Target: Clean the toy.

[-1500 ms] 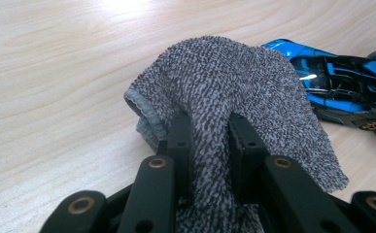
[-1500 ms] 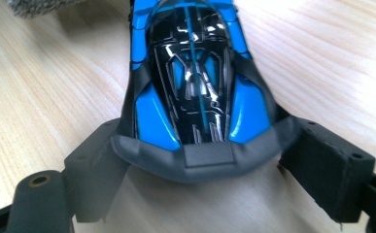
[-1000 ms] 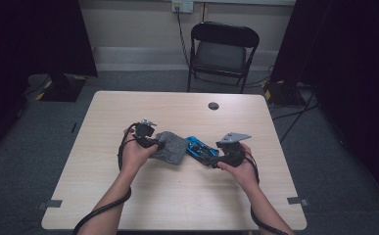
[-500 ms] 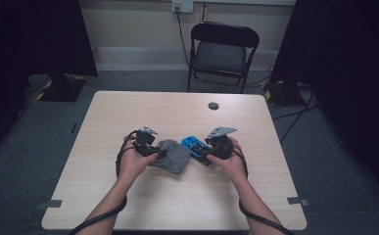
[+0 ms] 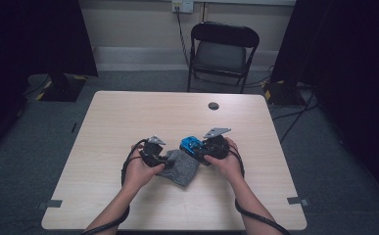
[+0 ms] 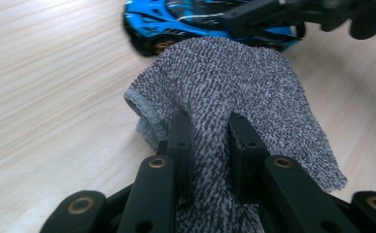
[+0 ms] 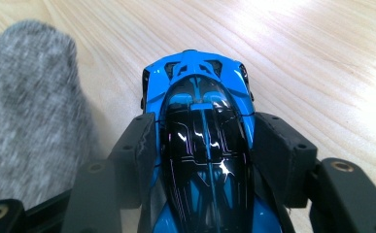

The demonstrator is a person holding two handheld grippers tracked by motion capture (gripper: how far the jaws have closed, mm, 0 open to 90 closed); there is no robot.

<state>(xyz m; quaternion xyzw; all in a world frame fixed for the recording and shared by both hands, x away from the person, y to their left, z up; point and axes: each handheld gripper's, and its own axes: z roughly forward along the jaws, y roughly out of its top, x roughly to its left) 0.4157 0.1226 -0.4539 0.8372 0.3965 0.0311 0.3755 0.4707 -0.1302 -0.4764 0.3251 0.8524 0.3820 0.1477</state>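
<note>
Two grips at risk around one toy car
Left gripper [image 6: 210,145] is pinching the grey sock [image 6: 234,92]; right gripper [image 7: 205,145], jaws just closing, is clamping the blue car [image 7: 200,136], whose glossy shell may be slipping while entering the limp opening.

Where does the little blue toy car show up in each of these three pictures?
High view: the blue toy car sits mid-table, just left of the right gripper.
Left gripper view: it lies along the top edge, behind the grey sock.
Right gripper view: it is at the centre, between that gripper's two black jaws.
Shared landmark: the grey sock, beside the car in all three views.
</note>
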